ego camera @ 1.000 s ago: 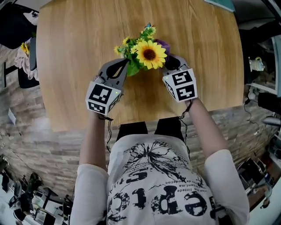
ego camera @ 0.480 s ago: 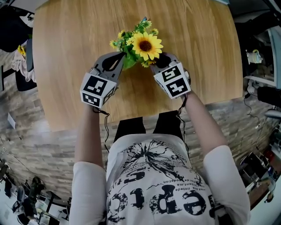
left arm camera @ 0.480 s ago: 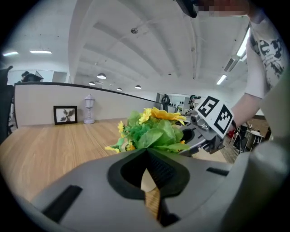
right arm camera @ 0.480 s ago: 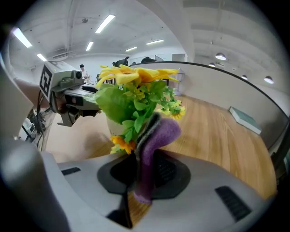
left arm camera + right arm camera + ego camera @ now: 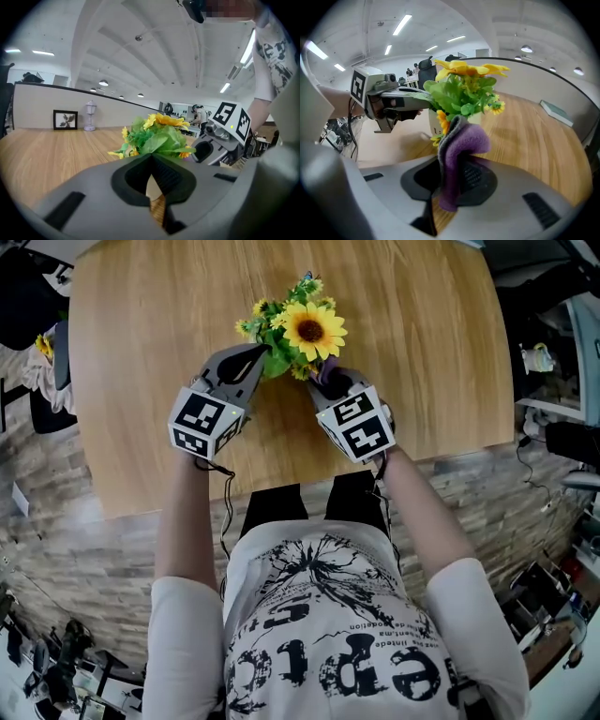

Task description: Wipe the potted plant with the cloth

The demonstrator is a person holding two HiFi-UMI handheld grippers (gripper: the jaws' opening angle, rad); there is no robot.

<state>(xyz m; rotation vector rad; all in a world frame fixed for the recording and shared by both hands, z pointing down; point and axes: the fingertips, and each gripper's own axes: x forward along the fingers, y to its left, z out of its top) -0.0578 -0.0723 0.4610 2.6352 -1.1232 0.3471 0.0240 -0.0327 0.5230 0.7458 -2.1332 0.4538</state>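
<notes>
Wood-grain table (image 5: 141, 352), light brown. The potted plant (image 5: 295, 334) stands on it near the middle, a little toward the near edge, with one big sunflower (image 5: 312, 329) on top and small yellow blooms and green leaves around it.

Left gripper (image 5: 265, 354): jaws closed together, tips meeting in a point. Its own view puts the tips (image 5: 151, 157) right under the lowest green leaves of the plant (image 5: 157, 138). Whether a leaf is nipped between them cannot be told. A pale surface shows through the small gap below the tips. The gripper sits on the plant's left side.

Right gripper (image 5: 328, 381): jaws clamped on the cloth (image 5: 325, 371). In its own view the cloth (image 5: 457, 150) is purple with a grey edge. It is pinched between the ribbed pads and stands up as a folded hump above the jaw tips (image 5: 451, 164). The top of the hump lies right at the lower leaves and against the white pot (image 5: 432, 123), on the plant's near right side.

Both grippers flank the plant, each visible in the other's view. Their marker cubes (image 5: 204, 423) (image 5: 356, 423) face up toward the head camera. A flat greenish book (image 5: 555, 112) lies at the table's far right edge.
</notes>
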